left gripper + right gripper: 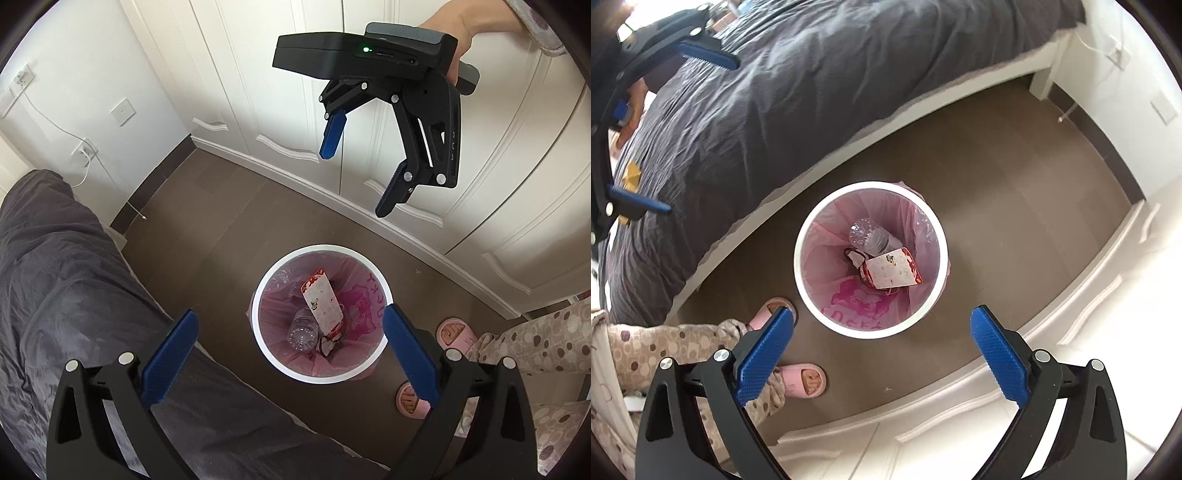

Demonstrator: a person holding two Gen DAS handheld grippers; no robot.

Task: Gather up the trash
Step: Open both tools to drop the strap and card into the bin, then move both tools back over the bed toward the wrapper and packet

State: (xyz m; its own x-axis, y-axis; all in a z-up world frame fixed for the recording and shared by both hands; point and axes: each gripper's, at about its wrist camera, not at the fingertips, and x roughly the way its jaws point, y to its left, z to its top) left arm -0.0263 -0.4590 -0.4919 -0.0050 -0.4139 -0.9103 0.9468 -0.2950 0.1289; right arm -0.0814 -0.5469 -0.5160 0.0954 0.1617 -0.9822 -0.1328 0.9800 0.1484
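A white round trash bin [321,248] [871,184] with a pink liner stands on the brown floor. Inside lie a clear plastic bottle [303,332] [870,234], a white and red packet [323,302] [892,273] and a small black and red scrap [328,343] [855,256]. My left gripper [290,356] [674,129] hangs above the bin, open, nothing between its blue pads. My right gripper [881,354] [360,173] is also above the bin, pointing down, open and empty.
A bed with a grey duvet [74,277] [775,92] runs along one side of the bin, white wardrobe doors [480,184] [923,443] along the other. The person's feet in pink slippers [454,332] [807,380] stand beside the bin. A yellow scrap [631,173] lies on the duvet.
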